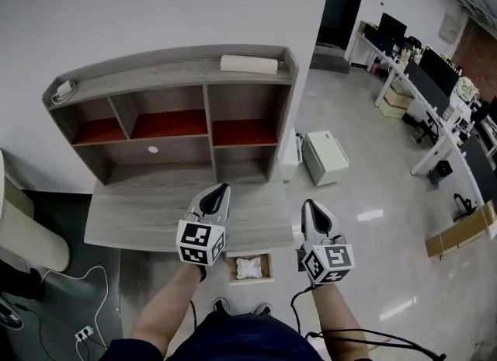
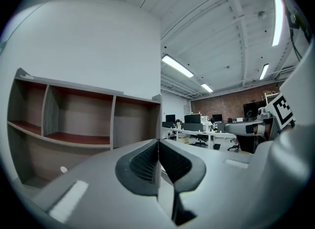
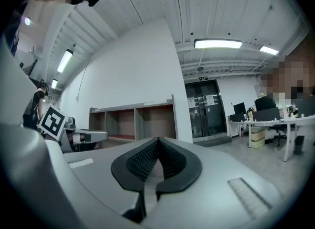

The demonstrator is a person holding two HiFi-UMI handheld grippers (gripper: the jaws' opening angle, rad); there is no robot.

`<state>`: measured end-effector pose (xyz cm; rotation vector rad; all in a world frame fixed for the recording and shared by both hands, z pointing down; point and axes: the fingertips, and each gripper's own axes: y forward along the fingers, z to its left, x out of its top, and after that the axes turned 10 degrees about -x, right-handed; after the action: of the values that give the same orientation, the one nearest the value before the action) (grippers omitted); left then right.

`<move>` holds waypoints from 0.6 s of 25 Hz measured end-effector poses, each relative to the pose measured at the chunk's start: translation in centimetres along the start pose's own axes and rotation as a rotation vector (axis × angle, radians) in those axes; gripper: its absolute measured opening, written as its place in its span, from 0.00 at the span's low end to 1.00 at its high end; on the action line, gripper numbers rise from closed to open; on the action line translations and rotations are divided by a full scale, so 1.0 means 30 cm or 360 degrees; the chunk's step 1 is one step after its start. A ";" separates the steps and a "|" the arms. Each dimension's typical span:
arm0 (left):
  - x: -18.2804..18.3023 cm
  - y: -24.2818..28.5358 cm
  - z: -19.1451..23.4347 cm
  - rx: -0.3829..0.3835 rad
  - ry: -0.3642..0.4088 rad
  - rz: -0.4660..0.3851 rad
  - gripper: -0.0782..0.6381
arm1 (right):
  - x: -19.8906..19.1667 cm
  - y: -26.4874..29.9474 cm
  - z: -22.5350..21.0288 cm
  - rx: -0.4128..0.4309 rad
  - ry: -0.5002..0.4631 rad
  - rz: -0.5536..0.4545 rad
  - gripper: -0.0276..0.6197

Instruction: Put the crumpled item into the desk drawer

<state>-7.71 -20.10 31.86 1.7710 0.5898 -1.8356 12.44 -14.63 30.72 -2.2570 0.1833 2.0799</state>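
Your left gripper [image 1: 220,190] and right gripper [image 1: 310,205] have their jaws together, empty. The crumpled item [image 1: 250,268] lies in the open drawer [image 1: 231,269]; a fast push could pinch it.

Inside drawer [image 1: 231,271]: crumpled item [image 1: 250,268]; drawer under desk [image 1: 132,220] front.

Desk [image 1: 140,216] grey woodgrain — shelf floors [image 1: 169,124] red; crumpled item [image 1: 250,268] white; wall [image 1: 155,10] white.

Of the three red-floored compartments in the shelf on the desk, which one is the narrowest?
The left compartment, the one at the far left end. The middle compartment and the right compartment are both clearly wider.
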 end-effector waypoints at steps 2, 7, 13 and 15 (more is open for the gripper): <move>0.029 -0.007 -0.001 0.0009 0.0015 -0.0019 0.12 | 0.040 -0.002 0.010 0.0017 -0.0015 -0.0034 0.05; 0.124 -0.021 0.002 0.0020 0.0104 -0.0091 0.12 | 0.137 0.004 0.028 0.0038 -0.0049 -0.0140 0.05; 0.204 -0.049 -0.024 -0.0020 0.0040 -0.0189 0.12 | 0.195 -0.003 0.048 0.0063 -0.0008 -0.0202 0.05; 0.205 -0.057 -0.033 -0.0028 0.0038 -0.0192 0.12 | 0.189 -0.008 0.063 0.0075 -0.0001 -0.0192 0.05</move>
<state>-8.11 -18.55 25.61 1.7827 0.7340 -1.8853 11.05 -14.39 24.92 -2.1828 0.0925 1.9952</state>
